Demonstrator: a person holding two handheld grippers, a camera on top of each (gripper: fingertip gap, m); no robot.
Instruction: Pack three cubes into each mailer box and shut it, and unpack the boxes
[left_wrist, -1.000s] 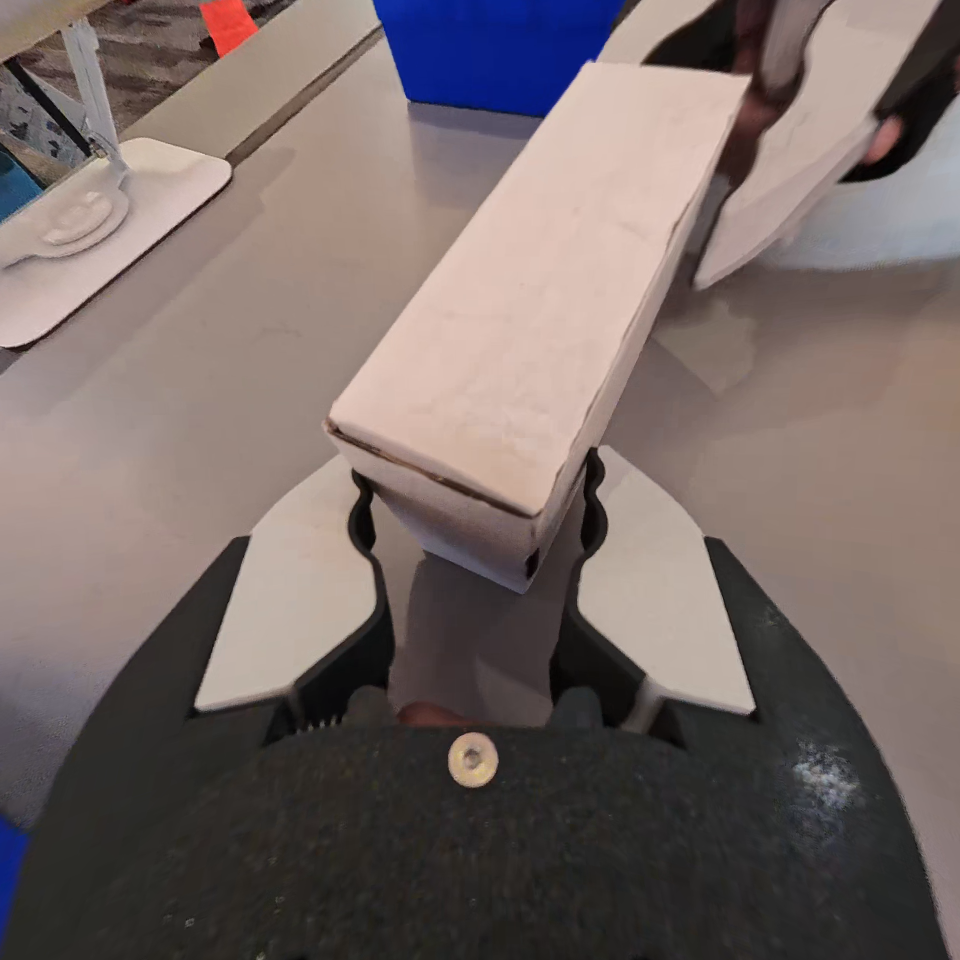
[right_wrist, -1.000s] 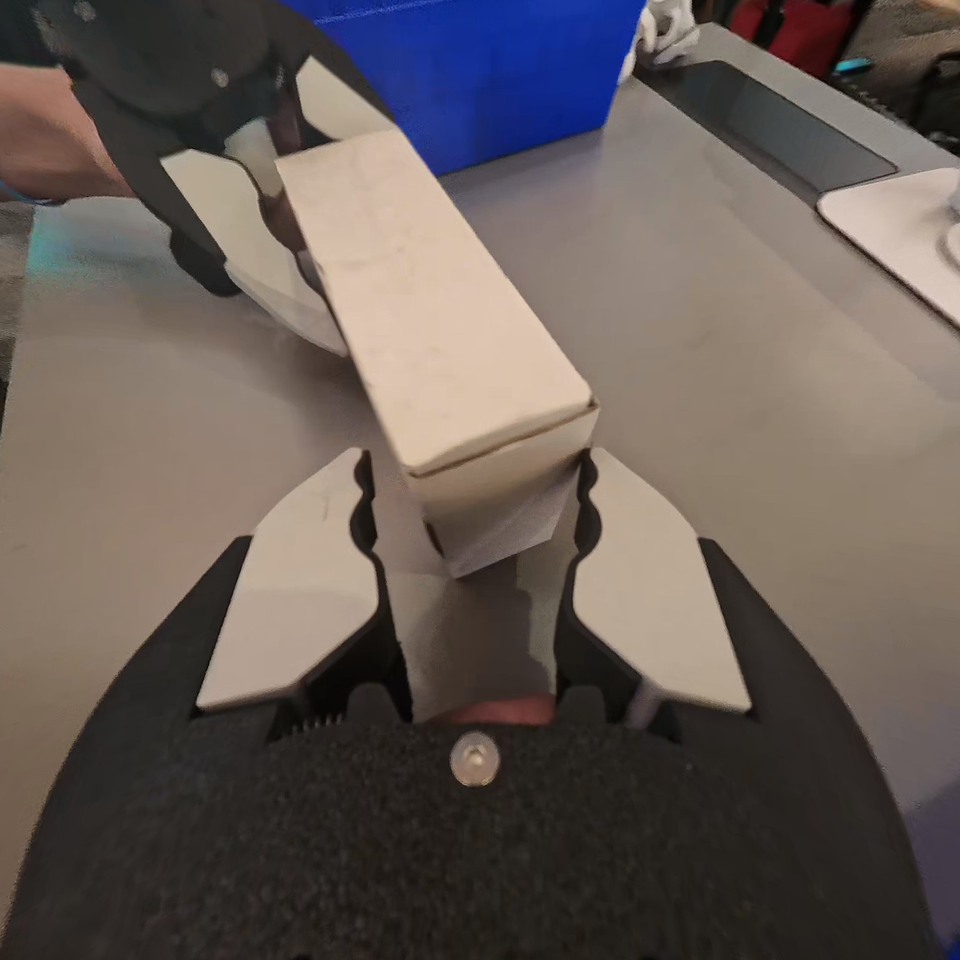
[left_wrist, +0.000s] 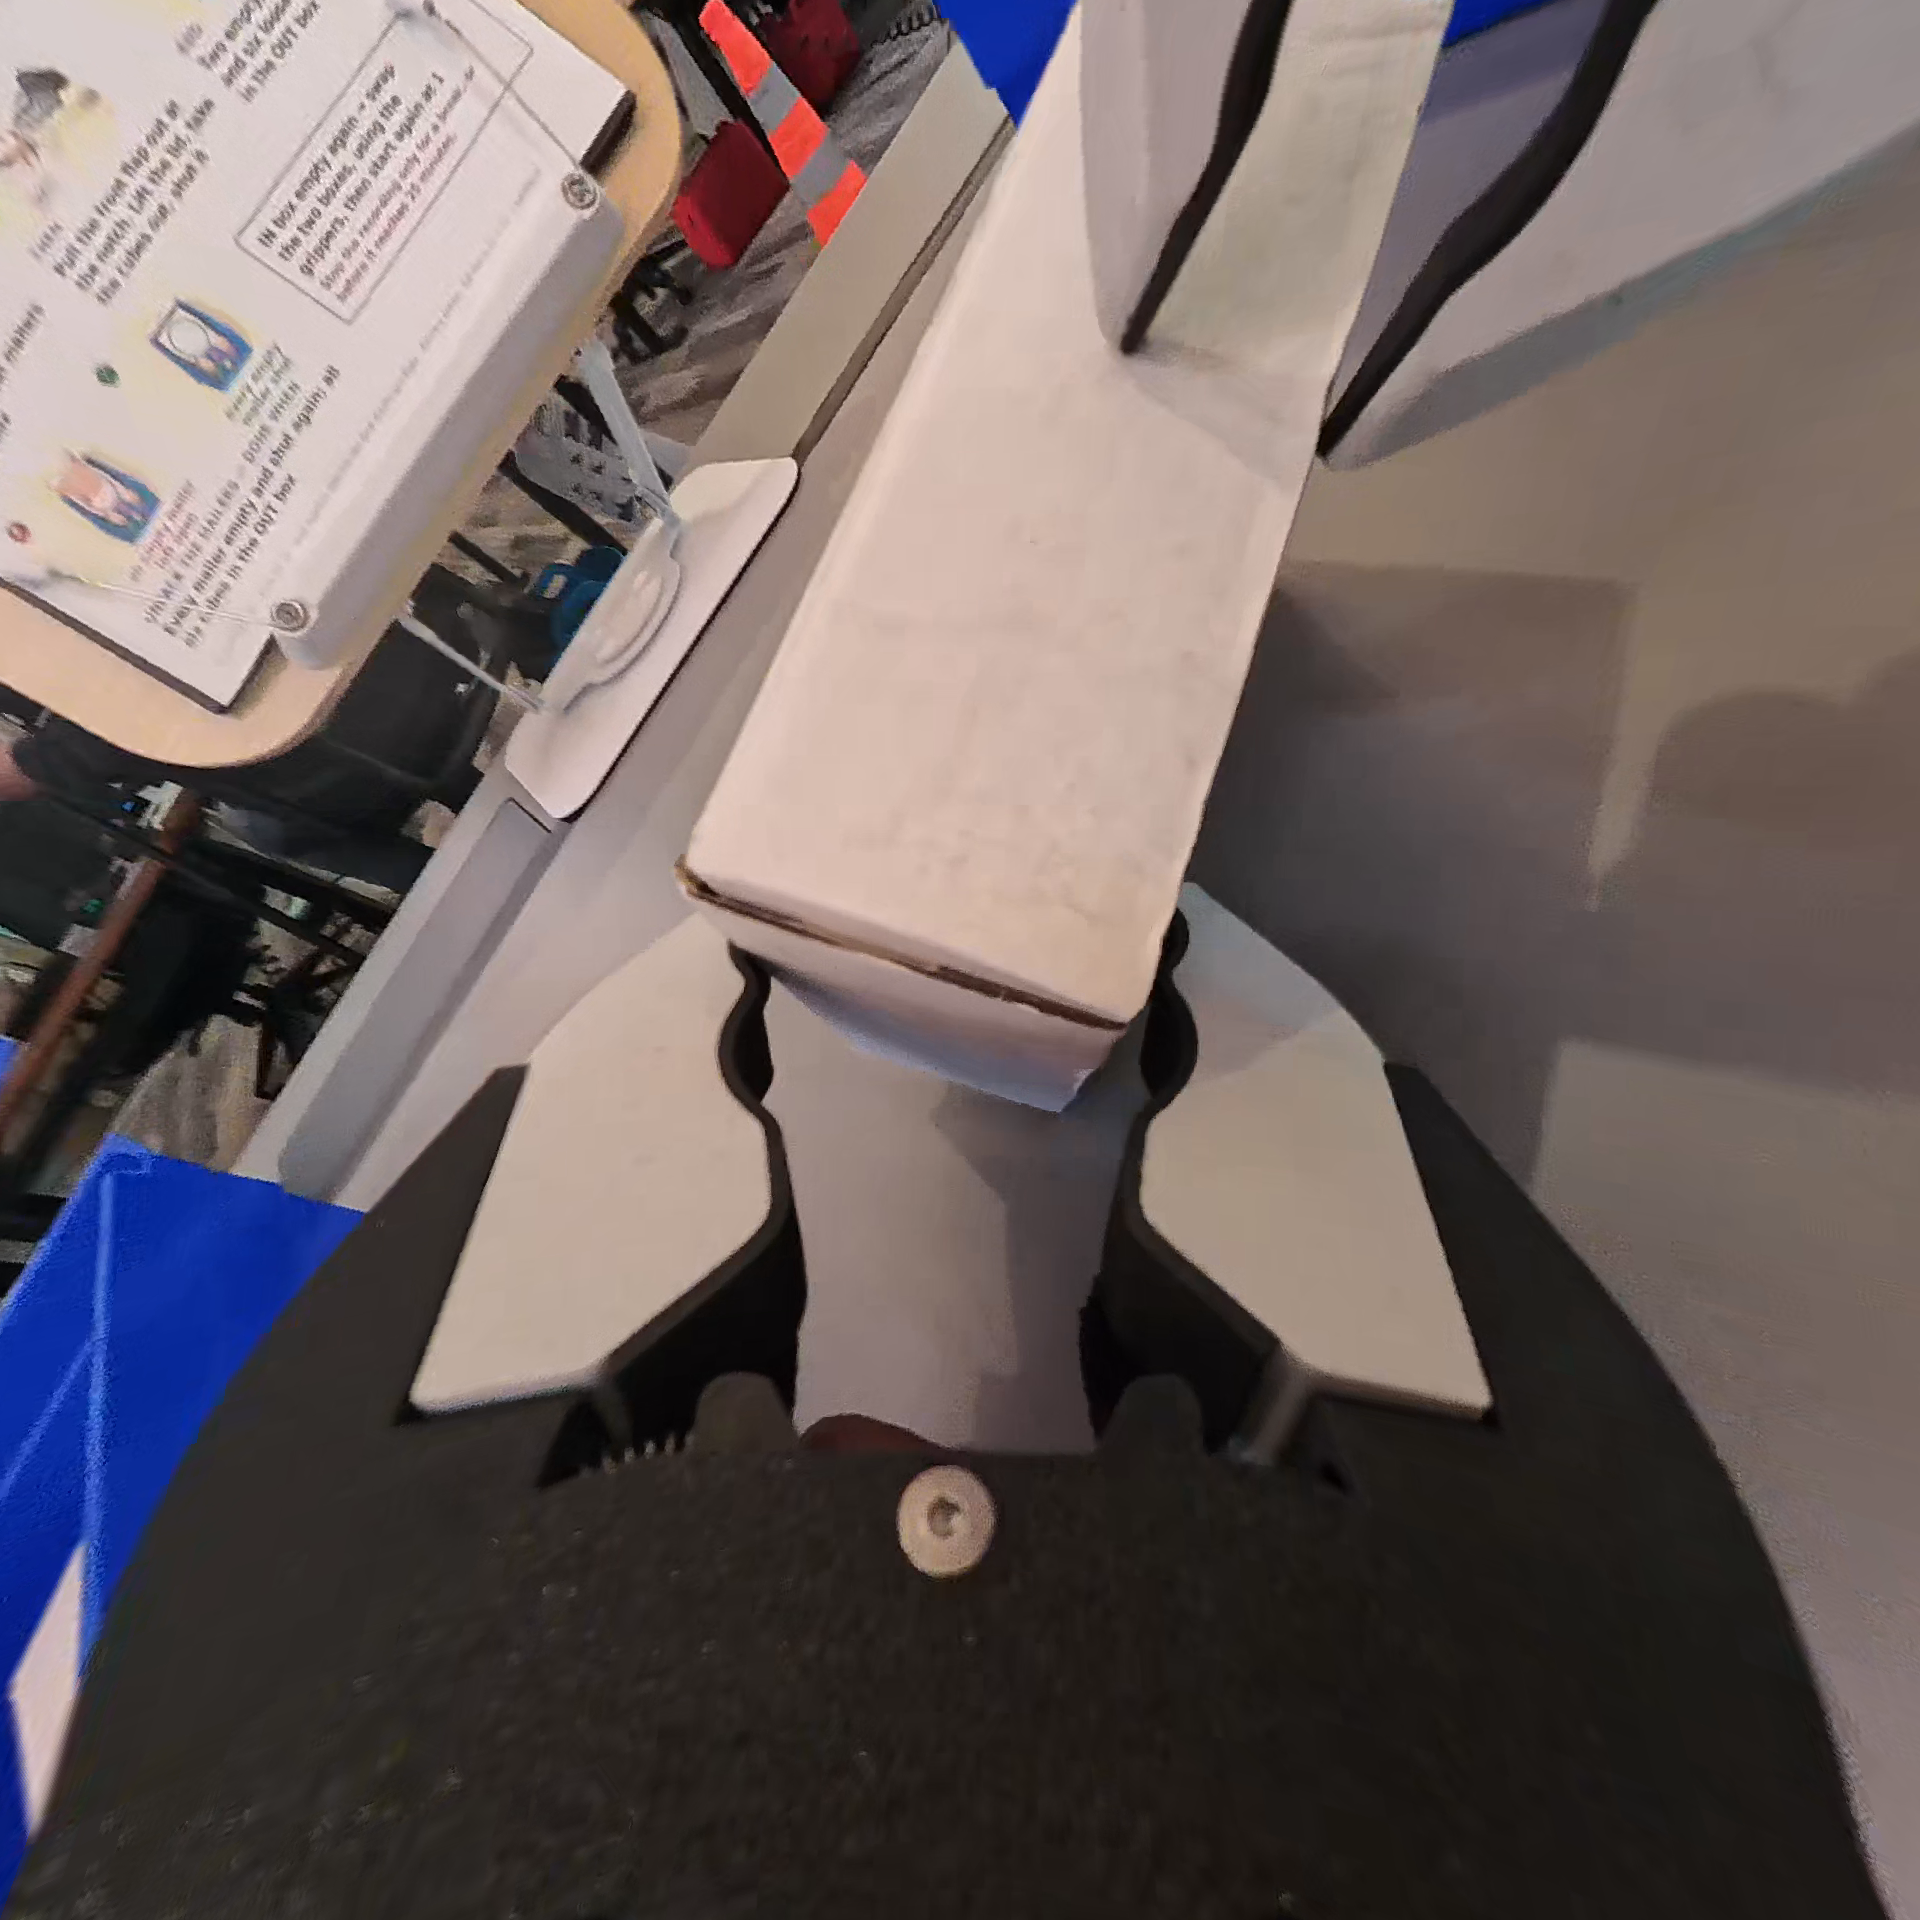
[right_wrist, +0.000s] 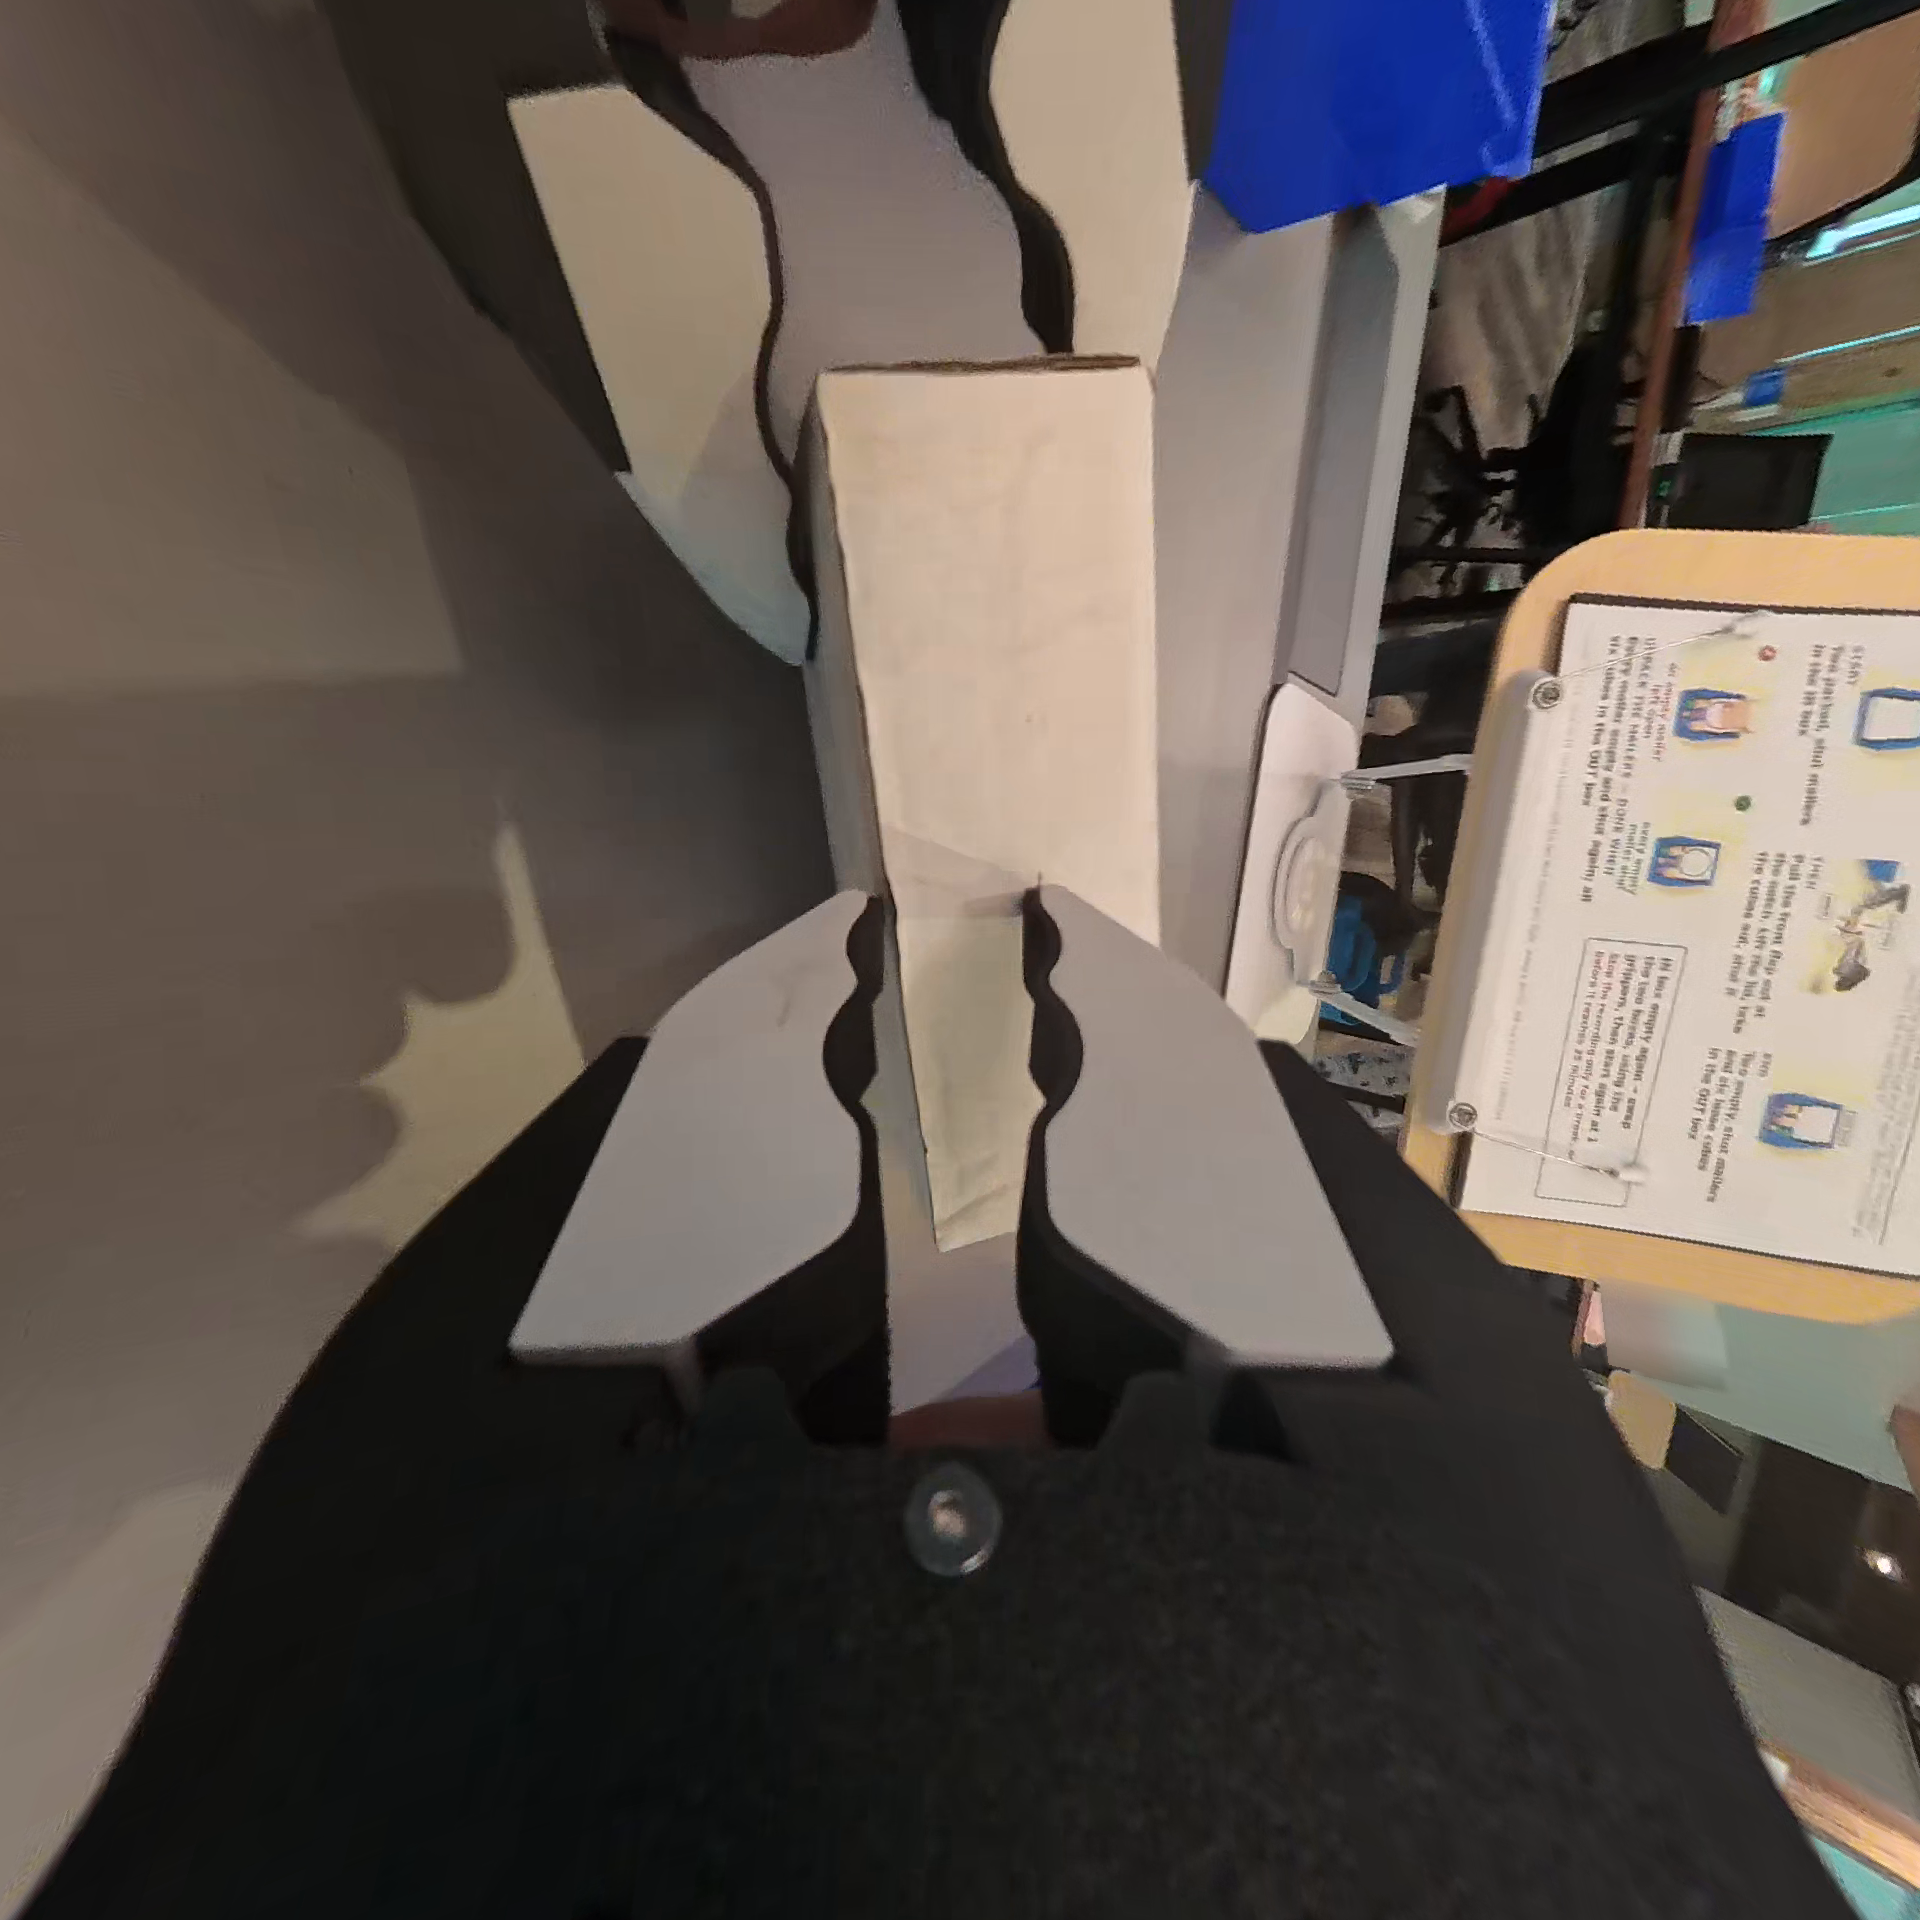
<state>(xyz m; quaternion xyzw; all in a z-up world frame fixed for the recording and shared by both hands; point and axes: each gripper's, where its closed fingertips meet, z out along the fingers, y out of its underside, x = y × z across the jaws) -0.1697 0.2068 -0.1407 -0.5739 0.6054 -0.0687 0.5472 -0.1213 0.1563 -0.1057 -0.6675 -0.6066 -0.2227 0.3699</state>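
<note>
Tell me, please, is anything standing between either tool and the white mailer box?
Nothing visible does. The left tool already clasps one end of the white mailer box, and the right tool is closed on the opposite end. The box hangs between them above the grey table.

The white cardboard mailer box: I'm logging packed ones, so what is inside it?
Nothing inside shows. The long white cardboard mailer box is shut, its walls hiding any cubes. Left tongs and right tongs each clamp one end, holding it above the grey table.
</note>
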